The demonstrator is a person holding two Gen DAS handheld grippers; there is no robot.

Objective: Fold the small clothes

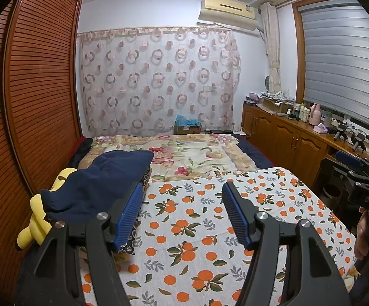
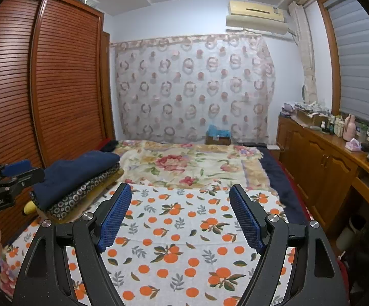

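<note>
hovering: left gripper [image 1: 182,214] and right gripper [image 2: 179,216], over the orange-print cloth [image 2: 184,244] on the bed [image 2: 189,163]
jaws: both pairs spread, pinching nothing
folded clothes [image 2: 77,178]: stacked at 10 o'clock, navy piece on top

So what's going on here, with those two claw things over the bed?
A person is folding small clothes on a bed, with a handheld two-finger gripper in each hand. At this moment both the left gripper and the right gripper are open and hold nothing, hovering above the orange-print cloth spread flat on the bed. To the left sits a stack of folded clothes with a navy garment on top. Something yellow pokes out beside the stack.
</note>
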